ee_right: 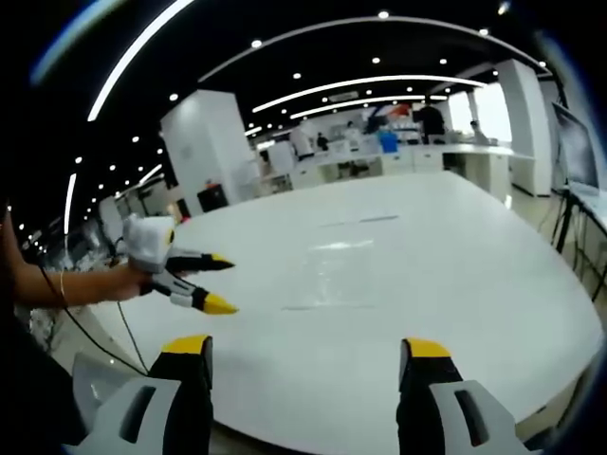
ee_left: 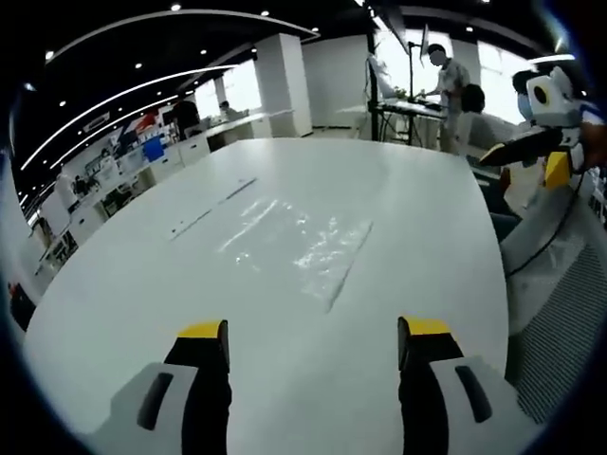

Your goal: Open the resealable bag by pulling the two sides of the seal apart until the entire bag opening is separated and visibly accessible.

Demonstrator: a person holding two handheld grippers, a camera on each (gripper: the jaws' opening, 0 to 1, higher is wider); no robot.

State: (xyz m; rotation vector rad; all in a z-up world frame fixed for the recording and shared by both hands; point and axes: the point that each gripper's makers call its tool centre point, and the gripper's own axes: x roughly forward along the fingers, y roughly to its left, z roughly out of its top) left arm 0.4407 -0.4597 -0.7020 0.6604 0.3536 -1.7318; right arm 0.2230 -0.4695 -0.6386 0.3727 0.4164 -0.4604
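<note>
Left gripper view: the left gripper (ee_left: 313,343) is held low over the white table (ee_left: 142,313), jaws spread wide with nothing between them. The clear resealable bag (ee_left: 308,242) lies flat on the table just ahead of the jaws, untouched. The right gripper (ee_left: 493,156) is raised at the table's far right edge.

Right gripper view: the right gripper's jaws stand wide and empty at the table's near edge. The bag (ee_right: 341,275) lies mid-table. A hand (ee_right: 119,282) holds the left gripper (ee_right: 226,282) level, tips parted, pointing toward the bag.

white table (ee_left: 142,313) | person at far desk (ee_left: 450,81) | pillar (ee_right: 204,142) | poss. monitor (ee_right: 579,147)
</note>
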